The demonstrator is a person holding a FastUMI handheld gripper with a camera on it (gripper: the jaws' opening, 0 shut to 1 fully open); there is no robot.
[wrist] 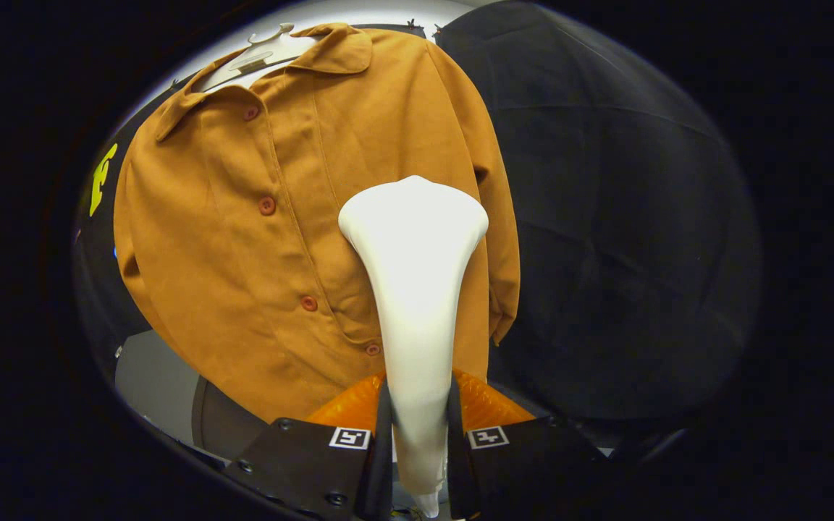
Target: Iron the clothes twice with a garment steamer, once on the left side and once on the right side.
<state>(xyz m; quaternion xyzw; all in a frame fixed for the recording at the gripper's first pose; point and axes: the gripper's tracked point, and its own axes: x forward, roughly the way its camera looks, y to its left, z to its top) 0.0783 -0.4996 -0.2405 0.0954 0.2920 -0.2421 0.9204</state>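
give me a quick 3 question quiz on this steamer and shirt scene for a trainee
1. True or false: the gripper is shut on the white steamer's handle.
2. Multiple choice: the steamer head sits in front of which part of the brown shirt? A) the collar B) the panel beside the button row, on the far side from the yellow mark C) the sleeve hem
3. Fill in: the shirt hangs on a white ____.

Key
1. True: both fingers press on the handle from either side.
2. B: the head is level with the shirt's middle, past the button placket.
3. hanger: it shows inside the open collar.
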